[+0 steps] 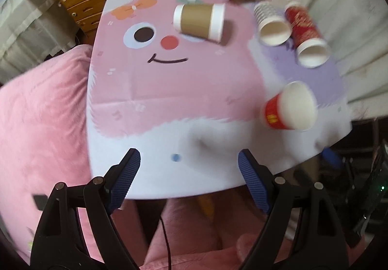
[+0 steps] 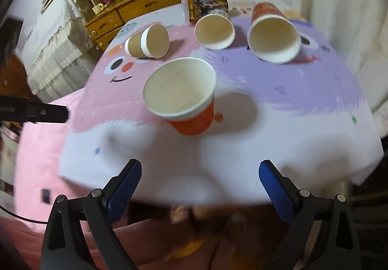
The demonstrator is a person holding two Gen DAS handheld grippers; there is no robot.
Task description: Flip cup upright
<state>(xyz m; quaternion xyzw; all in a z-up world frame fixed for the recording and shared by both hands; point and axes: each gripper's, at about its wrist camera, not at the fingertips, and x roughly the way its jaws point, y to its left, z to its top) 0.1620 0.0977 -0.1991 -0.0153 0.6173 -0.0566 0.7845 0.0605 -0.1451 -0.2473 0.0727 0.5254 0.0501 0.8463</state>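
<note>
A pink-and-lilac cartoon-face cloth (image 1: pixel 169 90) covered the worktop. A wooden chest of drawers (image 2: pixel 155 6) stood behind it, a pink plush blanket (image 1: pixel 41 109) lay beside it.

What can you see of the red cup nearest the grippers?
The red cup is a paper cup with a white inside, a rolled white rim and a yellow logo on its red wall. It looks empty. It stands upright, or nearly so, on the tablecloth, apart from the other cups. Neither gripper touches it.
</note>
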